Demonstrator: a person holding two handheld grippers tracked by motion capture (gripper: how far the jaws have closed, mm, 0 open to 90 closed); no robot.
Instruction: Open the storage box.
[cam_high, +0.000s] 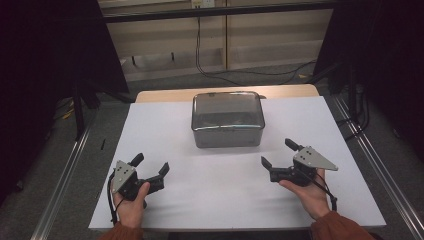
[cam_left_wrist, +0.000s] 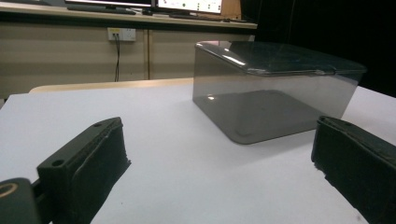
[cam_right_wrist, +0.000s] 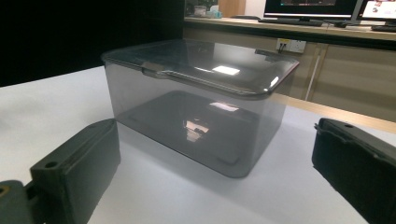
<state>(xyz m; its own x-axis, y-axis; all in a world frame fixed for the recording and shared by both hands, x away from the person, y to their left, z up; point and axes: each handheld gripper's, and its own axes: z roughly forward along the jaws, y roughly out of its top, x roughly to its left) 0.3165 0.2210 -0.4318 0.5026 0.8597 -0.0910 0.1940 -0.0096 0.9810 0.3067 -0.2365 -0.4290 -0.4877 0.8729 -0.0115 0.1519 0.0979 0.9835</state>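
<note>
A lidded smoked-plastic box (cam_high: 228, 120) is sitting at the table's (cam_high: 325, 200) far centre, long axis left-right, as the left gripper (cam_high: 151, 166) and right gripper (cam_high: 279, 154) are flanking it nearer, jaws wide, empty, about equally distant.

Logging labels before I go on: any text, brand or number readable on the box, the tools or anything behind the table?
No text can be read anywhere.
Smoky grey translucent plastic box with lid: no label or brand shows.
Lit monitor screens on the back counter: content too small and blurred to read.
White wall socket plate: any markings too small to read.
</note>
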